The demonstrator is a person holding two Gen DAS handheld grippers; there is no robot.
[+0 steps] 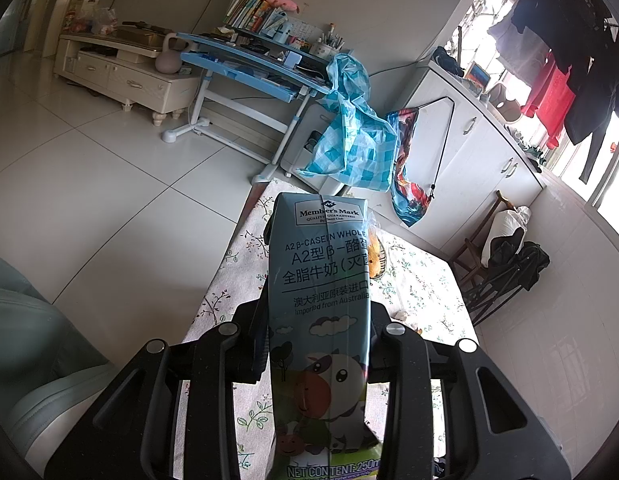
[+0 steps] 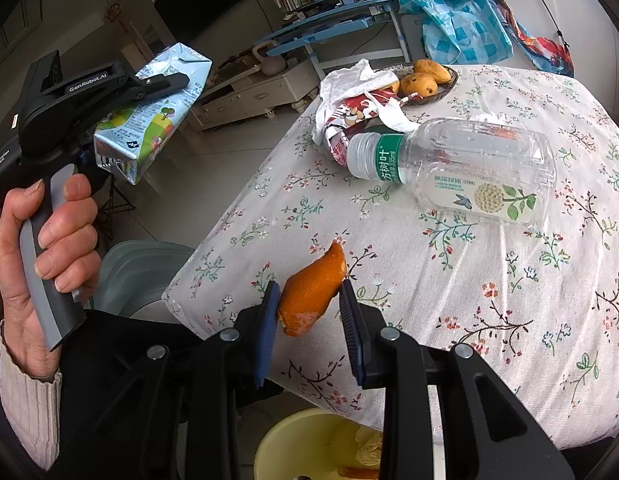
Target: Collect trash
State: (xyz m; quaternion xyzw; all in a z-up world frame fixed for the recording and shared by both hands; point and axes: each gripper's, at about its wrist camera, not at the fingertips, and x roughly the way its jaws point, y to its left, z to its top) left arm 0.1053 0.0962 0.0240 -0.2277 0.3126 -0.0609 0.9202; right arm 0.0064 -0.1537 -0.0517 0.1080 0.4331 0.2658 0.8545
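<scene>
A light-blue milk carton [image 1: 321, 300] with a cartoon cow sticks out forward between the fingers of my left gripper [image 1: 318, 248], which is shut on it. In the right wrist view a hand [image 2: 49, 240] holds that gripper up at the left, off the table, with the carton [image 2: 149, 128] in it. My right gripper [image 2: 309, 300] is shut on a piece of orange peel [image 2: 311, 294], both blue pads [image 2: 269, 308] touching it, above the table's near edge. A yellow bin [image 2: 305, 440] with some waste in it stands below. An empty clear plastic bottle [image 2: 469, 168] and a crumpled wrapper [image 2: 357, 108] lie on the floral tablecloth [image 2: 449, 300].
A dark bowl [image 2: 449, 82] of brownish fruit stands at the table's far edge. A grey-green seat [image 2: 141, 272] is left of the table. Beyond it are a blue desk [image 1: 249, 68], a blue checked bag [image 1: 349, 140], white cabinets [image 1: 469, 152] and a tiled floor [image 1: 109, 184].
</scene>
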